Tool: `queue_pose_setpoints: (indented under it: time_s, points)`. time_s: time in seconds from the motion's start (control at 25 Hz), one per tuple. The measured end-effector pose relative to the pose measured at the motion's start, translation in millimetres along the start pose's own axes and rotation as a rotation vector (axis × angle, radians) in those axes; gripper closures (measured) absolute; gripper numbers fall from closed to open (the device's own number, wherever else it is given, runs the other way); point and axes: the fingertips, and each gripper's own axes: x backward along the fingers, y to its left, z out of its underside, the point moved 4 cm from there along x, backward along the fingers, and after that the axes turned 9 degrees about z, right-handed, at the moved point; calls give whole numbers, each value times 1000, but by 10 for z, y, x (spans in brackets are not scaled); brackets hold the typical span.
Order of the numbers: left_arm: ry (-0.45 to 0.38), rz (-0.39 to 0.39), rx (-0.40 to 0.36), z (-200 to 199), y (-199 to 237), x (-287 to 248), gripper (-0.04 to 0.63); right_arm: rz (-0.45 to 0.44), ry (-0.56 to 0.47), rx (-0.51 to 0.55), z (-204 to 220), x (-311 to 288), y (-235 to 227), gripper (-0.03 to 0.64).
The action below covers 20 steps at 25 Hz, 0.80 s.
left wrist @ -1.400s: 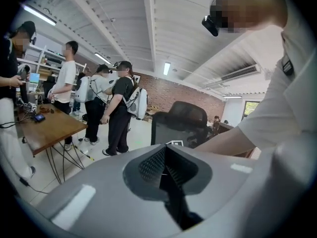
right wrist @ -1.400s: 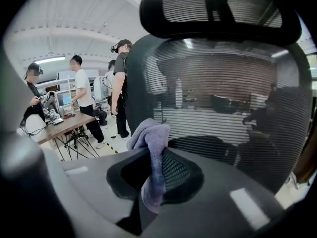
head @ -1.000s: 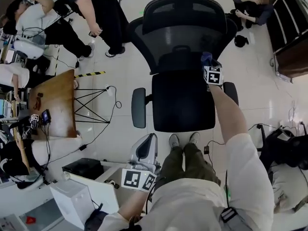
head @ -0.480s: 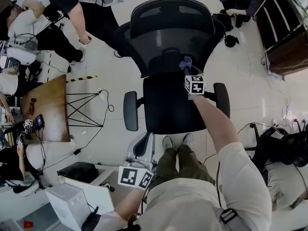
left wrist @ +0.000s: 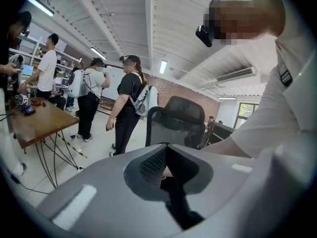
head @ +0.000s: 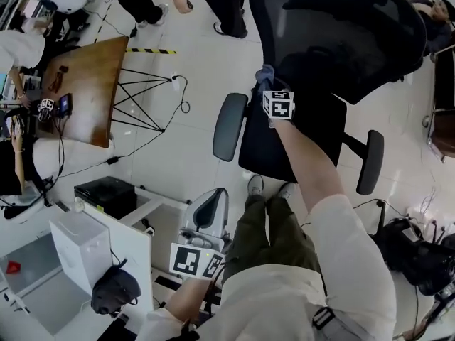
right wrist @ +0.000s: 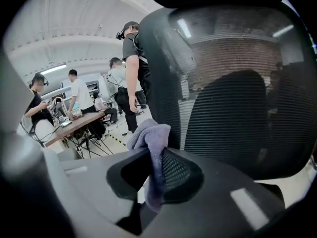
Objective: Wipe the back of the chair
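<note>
A black mesh office chair (head: 341, 41) fills the upper right of the head view, its seat (head: 284, 141) towards me. My right gripper (head: 270, 87) is held at the left edge of the chair's back, shut on a purple-grey cloth (head: 266, 72). In the right gripper view the cloth (right wrist: 151, 138) bunches out between the jaws, right next to the mesh back (right wrist: 233, 98). My left gripper (head: 212, 204) hangs low beside my legs, away from the chair. Its jaws are shut with nothing in them (left wrist: 166, 165).
A wooden table (head: 85, 84) on wire legs stands at the left, with cables trailing over the floor. People stand beyond the chair (left wrist: 126, 108). A white desk and box (head: 85, 254) sit at the lower left, and dark gear (head: 419, 254) at the lower right.
My right gripper has carried the cloth leftwards across the chair's back, from its right side to its left edge. The chair now lies turned and further right in the head view.
</note>
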Motion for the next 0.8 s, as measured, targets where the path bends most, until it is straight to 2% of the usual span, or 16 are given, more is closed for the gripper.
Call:
queue_pose_setpoints:
  time_s: [0.16, 0.28, 0.4, 0.6, 0.68, 0.8]
  points:
    - [17, -43, 17, 166, 288, 14, 516, 68, 23, -14, 60, -191, -337, 571]
    - [32, -20, 29, 200, 281, -134, 517, 173, 43, -85, 163, -34, -941, 571]
    - [44, 45, 21, 181, 71, -444, 516, 287, 57, -165, 270, 289, -1747, 572]
    - [54, 208, 8, 120, -484, -968, 515, 502, 95, -315, 490, 1026, -2934, 571]
    - [70, 265, -1, 165, -762, -1192, 512, 515, 94, -323, 535, 1187, -3193, 571]
    - [84, 325, -37, 270, -1113, -1428, 511, 460, 25, -307, 424, 1289, -3318, 571]
